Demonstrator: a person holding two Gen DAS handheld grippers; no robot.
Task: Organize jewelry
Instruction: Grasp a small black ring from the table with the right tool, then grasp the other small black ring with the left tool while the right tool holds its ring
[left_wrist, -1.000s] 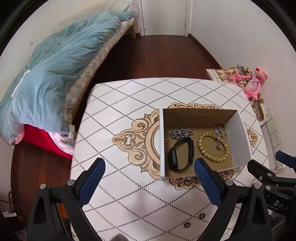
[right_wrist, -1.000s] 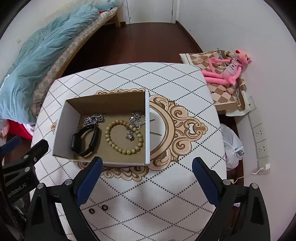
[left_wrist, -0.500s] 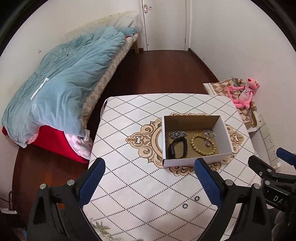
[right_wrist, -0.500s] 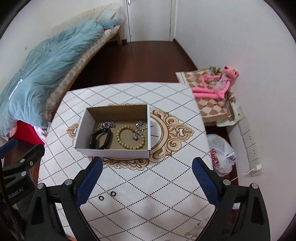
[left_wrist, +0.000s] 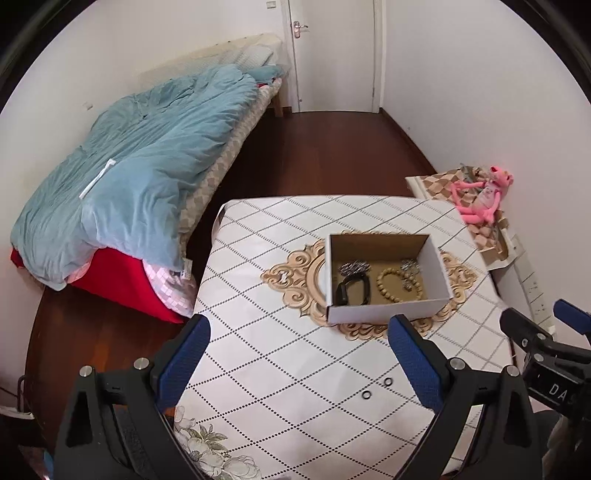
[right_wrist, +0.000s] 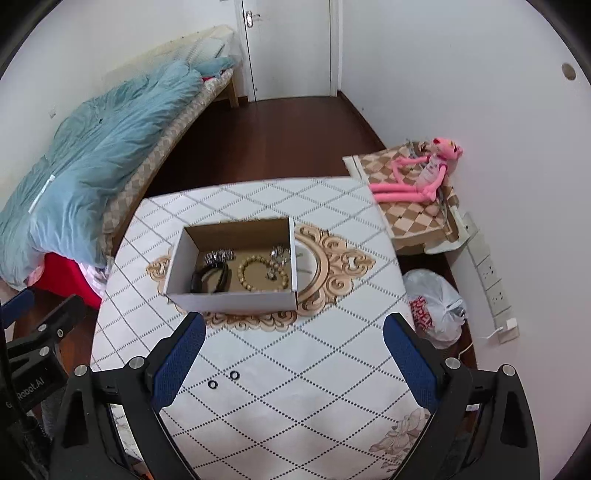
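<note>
An open white cardboard box (left_wrist: 384, 314) (right_wrist: 236, 299) stands mid-table. Inside lie a black wristband (left_wrist: 352, 290) (right_wrist: 208, 278), a beige bead bracelet (left_wrist: 397, 284) (right_wrist: 258, 275) and silver chains (left_wrist: 354, 267) (right_wrist: 219, 254). Two small black rings (left_wrist: 376, 387) (right_wrist: 223, 379) lie on the tablecloth in front of the box. My left gripper (left_wrist: 299, 354) and right gripper (right_wrist: 293, 349) are both open and empty, held high and back from the box.
The table (left_wrist: 280, 354) has a white diamond-pattern cloth. A bed with a blue duvet (left_wrist: 140, 166) is to the left. A pink plush toy (right_wrist: 424, 173) on a checked cushion, a plastic bag (right_wrist: 436, 306) and a power strip (right_wrist: 491, 277) are to the right.
Both grippers have pulled back and up from the box; it looks smaller and more of the room shows. The jewelry has not moved.
</note>
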